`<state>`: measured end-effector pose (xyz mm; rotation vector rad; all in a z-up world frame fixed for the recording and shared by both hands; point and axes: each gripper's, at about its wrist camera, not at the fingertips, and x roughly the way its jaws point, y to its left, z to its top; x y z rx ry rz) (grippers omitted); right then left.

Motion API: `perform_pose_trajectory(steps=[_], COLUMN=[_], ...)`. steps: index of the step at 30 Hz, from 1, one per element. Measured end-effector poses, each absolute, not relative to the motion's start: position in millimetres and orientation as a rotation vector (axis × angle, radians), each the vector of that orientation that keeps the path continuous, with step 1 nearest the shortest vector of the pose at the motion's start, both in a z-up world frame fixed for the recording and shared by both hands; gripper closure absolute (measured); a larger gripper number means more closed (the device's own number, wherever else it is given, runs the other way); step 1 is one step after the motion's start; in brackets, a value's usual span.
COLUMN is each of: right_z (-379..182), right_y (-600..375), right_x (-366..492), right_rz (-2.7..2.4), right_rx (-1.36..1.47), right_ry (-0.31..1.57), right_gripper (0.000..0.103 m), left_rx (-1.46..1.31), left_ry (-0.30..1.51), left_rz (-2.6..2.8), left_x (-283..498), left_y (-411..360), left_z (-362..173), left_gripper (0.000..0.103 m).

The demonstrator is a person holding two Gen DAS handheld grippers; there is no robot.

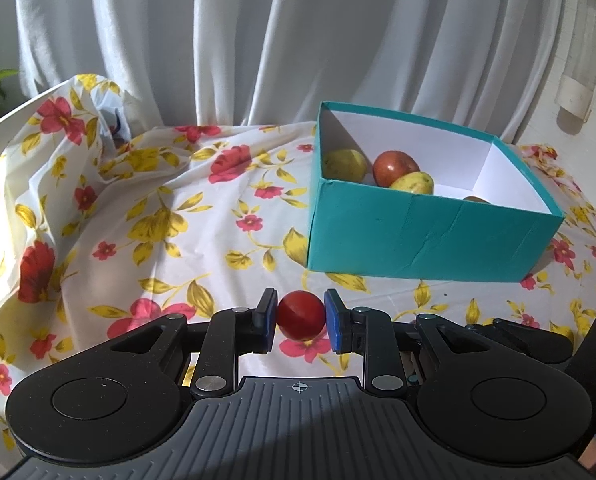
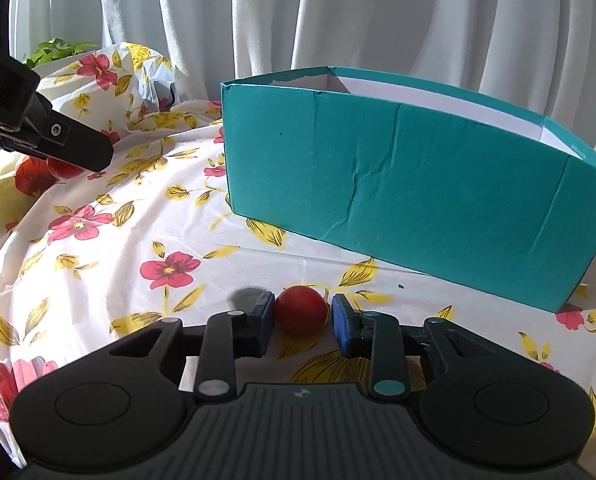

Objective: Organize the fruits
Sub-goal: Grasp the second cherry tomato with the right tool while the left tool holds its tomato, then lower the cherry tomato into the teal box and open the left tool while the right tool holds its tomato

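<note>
the box point(image 2: 397, 184) near wall hides its contents in the right wrist view. the left gripper point(image 2: 38, 136) body, cut by the left edge, covers most of a red fruit point(image 2: 64, 169).

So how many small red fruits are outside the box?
2: one red fruit gripped by the left gripper, another between the right gripper's pads, beside the teal box.
</note>
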<state>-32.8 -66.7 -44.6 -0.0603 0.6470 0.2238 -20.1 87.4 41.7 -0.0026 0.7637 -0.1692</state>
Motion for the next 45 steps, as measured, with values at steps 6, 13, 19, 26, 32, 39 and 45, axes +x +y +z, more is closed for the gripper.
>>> perform_pose_trajectory(steps=[6, 13, 19, 26, 32, 39, 45], right_z=[-36.8, 14.2, 49.0, 68.7, 74.3, 76.1, 77.6], right_y=[-76.4, -106.8, -134.3, -157.0, -164.9, -171.6, -173.7], right_x=[-35.9, -47.7, -56.4, -67.2, -75.5, -83.4, -86.1], right_rz=[0.197, 0.061, -0.06, -0.144, -0.184, -0.223, -0.245], right_rx=[-0.028, -0.011, 0.007, 0.024, 0.025, 0.031, 0.033], right_ry=[0.644, 0.511, 0.441, 0.389, 0.37, 0.364, 0.355], right_gripper=[0.077, 0.077, 0.077, 0.077, 0.077, 0.077, 0.077], left_rx=[0.021, 0.073, 0.112, 0.138, 0.146, 0.16, 0.168], left_ry=[0.764, 0.71, 0.687, 0.645, 0.646, 0.663, 0.707], left_rz=[-0.17, -0.207, -0.205, -0.241, -0.249, -0.223, -0.214], left_x=[-15.9, -1.1, 17.5, 36.5, 53.4, 81.0, 107.1], left_y=[80.6, 53.7, 22.9, -4.5, -16.7, -21.0, -25.4], left_z=[46.1, 68.3, 82.1, 94.6, 93.0, 80.8, 60.6], left_gripper=[0.074, 0.074, 0.074, 0.074, 0.074, 0.074, 0.074])
